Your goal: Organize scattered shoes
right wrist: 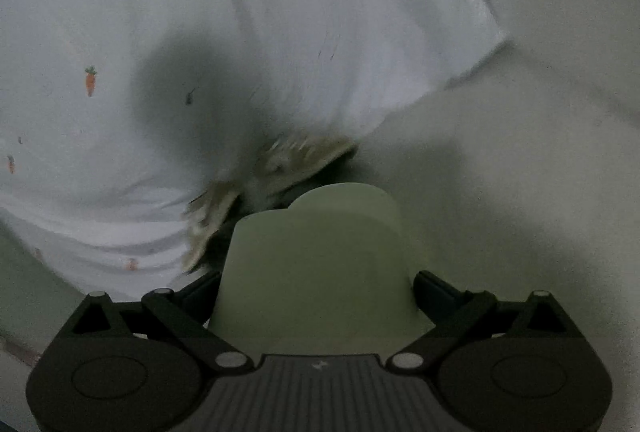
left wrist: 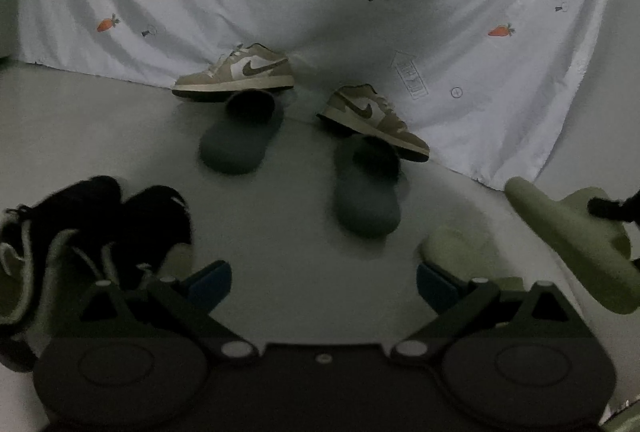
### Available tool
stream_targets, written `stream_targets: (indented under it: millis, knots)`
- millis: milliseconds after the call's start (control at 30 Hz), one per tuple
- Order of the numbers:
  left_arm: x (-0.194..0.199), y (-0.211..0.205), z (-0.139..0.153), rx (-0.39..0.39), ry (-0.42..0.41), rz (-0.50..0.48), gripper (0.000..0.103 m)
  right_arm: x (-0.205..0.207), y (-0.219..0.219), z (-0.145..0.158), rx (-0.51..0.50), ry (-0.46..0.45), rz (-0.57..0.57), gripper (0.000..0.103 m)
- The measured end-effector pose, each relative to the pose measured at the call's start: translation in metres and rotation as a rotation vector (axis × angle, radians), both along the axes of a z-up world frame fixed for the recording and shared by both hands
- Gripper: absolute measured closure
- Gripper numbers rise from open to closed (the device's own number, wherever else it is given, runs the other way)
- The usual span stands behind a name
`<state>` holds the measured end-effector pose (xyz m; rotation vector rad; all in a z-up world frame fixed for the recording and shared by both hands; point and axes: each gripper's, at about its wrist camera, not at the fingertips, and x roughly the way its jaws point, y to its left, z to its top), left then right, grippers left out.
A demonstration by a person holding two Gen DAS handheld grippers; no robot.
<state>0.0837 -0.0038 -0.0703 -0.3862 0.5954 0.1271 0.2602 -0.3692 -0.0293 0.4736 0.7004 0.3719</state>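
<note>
1. Pale green foam slipper [right wrist: 316, 264] sits clamped between the fingers of the right tongs [right wrist: 316, 296], lifted and tilted off the floor.
2. Its mate [left wrist: 460, 252] lies just ahead of the left tongs [left wrist: 324, 282] – spread wide, holding nothing.
3. Best to lower the held slipper beside that mate, toes matching – release only once the sole lies flat.
4. Sneakers [left wrist: 236, 74] and grey slippers [left wrist: 366, 192] wait farther ahead.

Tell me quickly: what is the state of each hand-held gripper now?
Left hand-held gripper: open, holding nothing.
Right hand-held gripper: shut on a light green slipper.
</note>
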Motion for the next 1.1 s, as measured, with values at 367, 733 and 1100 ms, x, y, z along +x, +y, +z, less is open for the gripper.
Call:
stream_targets:
  millis: [367, 733, 1100]
  knots:
    - [0.048, -0.042, -0.004, 0.062, 0.038, 0.021, 0.003, 0.046, -0.002, -0.094, -0.621, -0.235, 0.416, 0.003]
    - [0.047, -0.059, -0.006, 0.078, 0.088, 0.006, 0.003, 0.045, -0.033, -0.126, -0.484, -0.167, 0.417, 0.006]
    - [0.015, -0.057, 0.001, 0.077, 0.055, 0.038, 0.003, 0.002, 0.001, -0.105, -0.431, 0.005, 0.349, 0.006]
